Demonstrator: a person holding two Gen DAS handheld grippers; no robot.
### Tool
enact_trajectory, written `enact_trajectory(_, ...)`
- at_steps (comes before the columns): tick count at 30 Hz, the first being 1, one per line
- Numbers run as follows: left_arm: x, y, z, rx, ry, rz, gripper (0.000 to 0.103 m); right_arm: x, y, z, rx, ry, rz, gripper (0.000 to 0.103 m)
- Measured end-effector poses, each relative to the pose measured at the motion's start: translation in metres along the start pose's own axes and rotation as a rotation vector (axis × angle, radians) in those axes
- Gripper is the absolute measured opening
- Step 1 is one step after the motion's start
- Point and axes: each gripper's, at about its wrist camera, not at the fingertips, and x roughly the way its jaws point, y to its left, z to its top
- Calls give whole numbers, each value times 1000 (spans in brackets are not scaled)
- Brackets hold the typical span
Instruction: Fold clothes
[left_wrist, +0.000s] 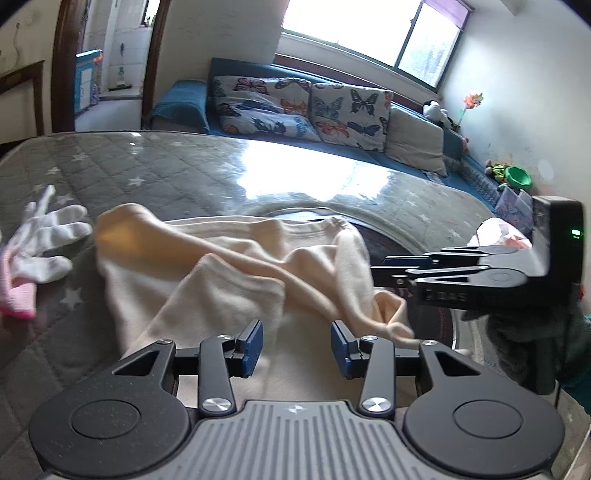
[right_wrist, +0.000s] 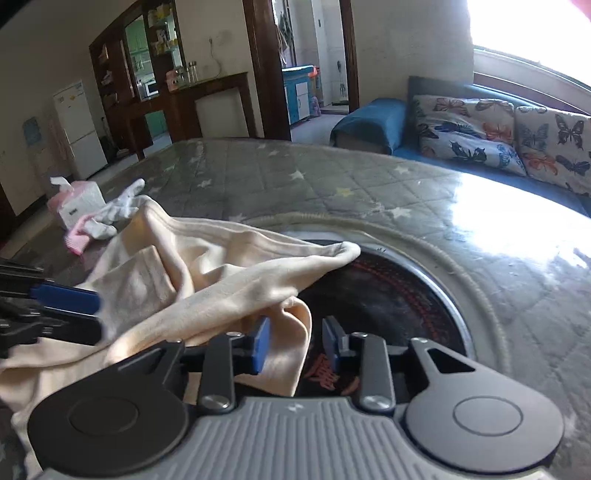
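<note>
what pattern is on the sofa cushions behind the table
Colourful butterflies on a pale ground, on the sofa cushions; clearest in the left wrist view.

1. The left gripper (left_wrist: 297, 345) has black arms, shiny round screws and a grey ribbed part behind its blue pads (left_wrist: 255, 343).
2. The right gripper (right_wrist: 295, 345) looks the same, with blue pads (right_wrist: 261, 343).
3. A small green light (left_wrist: 575, 233) glows on its black side.

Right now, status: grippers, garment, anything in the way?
Left gripper open over cream garment, nothing pinched. Right gripper open, garment corner between its pads, not clamped. Garment crumpled, unfolded. White glove beside it.
</note>
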Motion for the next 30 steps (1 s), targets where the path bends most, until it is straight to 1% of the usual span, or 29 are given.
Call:
enact_trajectory(2,-5,2,-3,3,-10,17,44,7,0,-1,3,5,4,31)
enact_trajectory(3,-8,3,-4,6,-14,30,44,9,0,-2,6,6,5,25)
enact_trajectory(4,-9,4,-4,10,-19,42,45,10,0,-3,11,3,8,10)
enact_trajectory(5,-10,4,-4,14,-23,57,45,11,0,-3,17,0,11,9)
enact_trajectory(6,-11,5,-5,17,-26,72,45,9,1,-3,15,-3,-2,3)
enact_trajectory(11,-5,8,0,53,-35,154,48,-23,5,3,-51,-43,-132,3)
enact_trajectory(13,0,8,3,69,-35,173,51,-44,5,4,-98,-48,-213,2)
enact_trajectory(15,7,7,6,85,-31,187,51,-60,4,5,-132,-50,-278,3)
enact_trajectory(16,11,5,7,97,-28,194,51,-74,1,5,-159,-53,-343,3)
enact_trajectory(19,21,-2,9,137,-23,195,53,-108,-12,4,-204,-53,-488,3)
enact_trajectory(22,30,-9,11,163,-15,196,56,-137,-33,1,-228,-41,-623,3)
enact_trajectory(24,36,-11,12,177,-8,210,56,-148,-46,-1,-228,-25,-687,3)
enact_trajectory(27,48,-8,12,167,14,229,55,-157,-72,-9,-203,33,-774,3)
enact_trajectory(29,52,-6,11,163,19,233,54,-152,-82,-17,-188,70,-829,4)
enact_trajectory(30,53,-6,10,173,14,242,53,-148,-84,-20,-182,78,-848,6)
